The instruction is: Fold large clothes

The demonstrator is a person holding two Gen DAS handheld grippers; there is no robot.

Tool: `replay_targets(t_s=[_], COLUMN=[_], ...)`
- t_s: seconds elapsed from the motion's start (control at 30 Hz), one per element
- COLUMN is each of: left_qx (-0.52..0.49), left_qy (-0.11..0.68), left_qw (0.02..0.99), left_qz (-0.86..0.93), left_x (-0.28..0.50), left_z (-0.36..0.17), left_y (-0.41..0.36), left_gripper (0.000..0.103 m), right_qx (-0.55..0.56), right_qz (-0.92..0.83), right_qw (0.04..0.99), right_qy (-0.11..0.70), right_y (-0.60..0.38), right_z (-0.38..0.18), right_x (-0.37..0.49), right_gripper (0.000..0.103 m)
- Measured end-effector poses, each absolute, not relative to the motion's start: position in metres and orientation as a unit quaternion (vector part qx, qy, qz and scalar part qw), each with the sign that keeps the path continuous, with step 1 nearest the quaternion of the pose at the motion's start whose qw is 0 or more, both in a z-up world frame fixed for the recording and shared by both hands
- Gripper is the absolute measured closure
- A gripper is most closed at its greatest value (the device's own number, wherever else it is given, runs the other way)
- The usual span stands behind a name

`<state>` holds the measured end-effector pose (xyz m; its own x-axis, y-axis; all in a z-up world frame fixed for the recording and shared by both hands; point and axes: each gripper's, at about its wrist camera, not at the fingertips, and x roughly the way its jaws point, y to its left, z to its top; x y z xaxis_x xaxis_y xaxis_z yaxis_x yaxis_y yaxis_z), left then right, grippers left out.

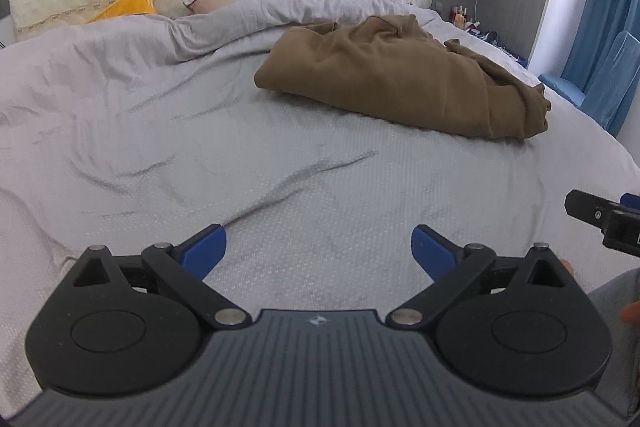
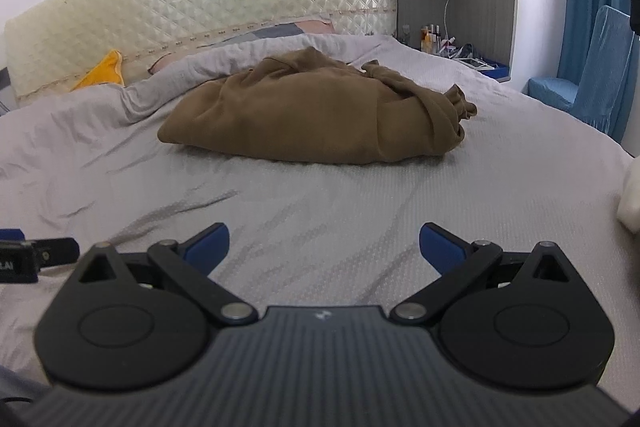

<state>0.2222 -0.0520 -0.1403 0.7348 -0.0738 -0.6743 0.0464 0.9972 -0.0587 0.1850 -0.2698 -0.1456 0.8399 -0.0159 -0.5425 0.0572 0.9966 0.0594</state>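
Observation:
A crumpled brown garment [image 1: 404,79] lies bunched in a heap on the grey bed sheet [image 1: 280,179], toward the far right of the bed. In the right wrist view the same brown garment [image 2: 316,111] sits straight ahead, mid-bed. My left gripper [image 1: 319,247] hovers over bare sheet near the front edge, blue fingers spread wide, nothing between them. My right gripper [image 2: 324,247] is likewise open and empty above the sheet [image 2: 320,203], well short of the garment. Part of the right gripper [image 1: 604,215] shows at the left wrist view's right edge.
A quilted cream headboard [image 2: 200,11] and pillows [image 2: 280,31] close off the far end, with a yellow cloth [image 1: 128,3] at the left. A nightstand with bottles [image 2: 436,39] and a blue-covered chair [image 2: 588,83] stand to the right. A white object [image 2: 630,195] sits at the right edge.

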Motion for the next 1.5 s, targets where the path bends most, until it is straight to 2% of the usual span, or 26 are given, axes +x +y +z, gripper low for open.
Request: replay_targets(t_s=[0.17,0.37,0.6,0.73,1.03,1.33,1.5], left_qx=[-0.018,-0.015,-0.013,-0.013,-0.001,0.002,0.009], left_qy=[0.338,0.273,0.250,0.251,0.307,0.290,0.302], left_qw=[0.940,0.962,0.968,0.968,0.951,0.957,0.953], left_qz=[-0.027,-0.017,-0.013,-0.012,-0.015,-0.014,-0.012], left_x=[0.218,0.204,0.198,0.198,0.208,0.205,0.231], left_z=[-0.137,-0.121,-0.114,-0.114,-0.129,-0.129,-0.135], left_y=[-0.051,-0.052,-0.054,-0.054,-0.056,-0.057,-0.062], left_gripper=[0.002,0.002,0.002,0.002,0.002,0.002,0.002], right_qx=[0.042,0.042,0.027,0.025,0.029,0.028,0.041], right_qz=[-0.017,-0.016,-0.017,-0.018,-0.024,-0.021,-0.017], right_qw=[0.961,0.978,0.980,0.980,0.967,0.975,0.970], right_qy=[0.273,0.206,0.196,0.198,0.252,0.221,0.239], right_y=[-0.271,-0.270,-0.267,-0.266,-0.267,-0.267,-0.267], right_z=[-0.145,-0.138,-0.135,-0.135,-0.141,-0.139,-0.130], right_x=[0.184,0.165,0.165,0.164,0.175,0.169,0.183], right_gripper=[0.000,0.000,0.000,0.000,0.000,0.000,0.000])
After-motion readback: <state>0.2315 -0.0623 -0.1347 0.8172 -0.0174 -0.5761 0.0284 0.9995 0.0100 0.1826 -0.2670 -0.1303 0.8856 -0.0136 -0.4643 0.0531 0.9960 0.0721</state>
